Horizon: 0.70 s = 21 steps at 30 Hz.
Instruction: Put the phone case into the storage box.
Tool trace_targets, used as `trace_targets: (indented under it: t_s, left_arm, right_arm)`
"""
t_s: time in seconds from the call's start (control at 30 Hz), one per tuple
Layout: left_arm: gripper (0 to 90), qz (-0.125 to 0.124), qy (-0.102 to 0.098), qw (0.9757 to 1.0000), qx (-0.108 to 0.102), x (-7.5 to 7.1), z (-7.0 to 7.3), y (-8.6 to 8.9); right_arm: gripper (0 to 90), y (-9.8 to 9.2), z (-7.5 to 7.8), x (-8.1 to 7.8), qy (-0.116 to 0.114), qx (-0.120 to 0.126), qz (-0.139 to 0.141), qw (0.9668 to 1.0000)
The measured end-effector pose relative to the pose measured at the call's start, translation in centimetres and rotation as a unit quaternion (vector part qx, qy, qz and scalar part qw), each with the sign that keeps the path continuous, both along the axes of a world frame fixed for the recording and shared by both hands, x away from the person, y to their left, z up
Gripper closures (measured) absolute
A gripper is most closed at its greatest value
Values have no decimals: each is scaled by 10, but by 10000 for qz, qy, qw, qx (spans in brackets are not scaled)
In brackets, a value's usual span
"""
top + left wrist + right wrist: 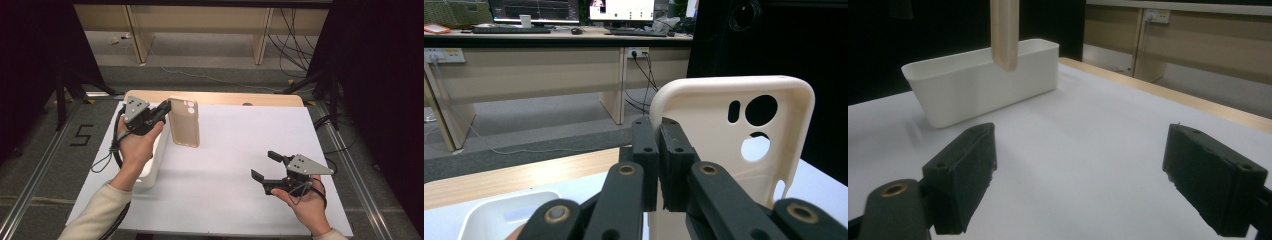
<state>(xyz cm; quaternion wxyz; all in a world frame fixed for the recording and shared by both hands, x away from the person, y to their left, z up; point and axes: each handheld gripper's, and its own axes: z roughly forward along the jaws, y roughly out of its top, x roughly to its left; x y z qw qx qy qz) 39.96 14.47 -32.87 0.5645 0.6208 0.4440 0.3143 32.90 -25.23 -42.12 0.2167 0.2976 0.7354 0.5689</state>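
two claws are mine, one busy and one idle; my left gripper (161, 111) is clamped on the long edge of a beige phone case (184, 122), which i hold upright in the air, just beside the white plastic bin (151, 167) and above the table's white sheet (235, 150); in the left gripper view the jaws stand pressed together on the case's rim (729, 145), gripping the thin wall, i judge, because it is the one part narrow enough to pinch; the camera cut-outs sit near the top corner, so the open inside faces me; the case looks matte, smooth and slightly flexible, with rounded corners; the bin is oblong, thin-walled and faintly glossy; my right gripper (264, 166) rests low over the sheet, well apart from the case, jaws spread wide and holding nothing, likely waiting to take the other edge; in the right gripper view the case's lower end (1004, 35) hangs in front of the bin (983, 80).
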Motion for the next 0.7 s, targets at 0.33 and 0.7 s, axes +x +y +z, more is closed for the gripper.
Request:
trace_targets:
  t_s: [0.33, 0.7]
  left_arm:
    - [868, 67, -31, 10000, 31, 2, 2, 7]
    - [869, 120, -54, 9999, 51, 4, 4, 13]
  right_arm:
    - [153, -2, -1, -3, 147, 24, 0, 9999]
    - [153, -4, -2, -5, 205, 1, 4, 9998]
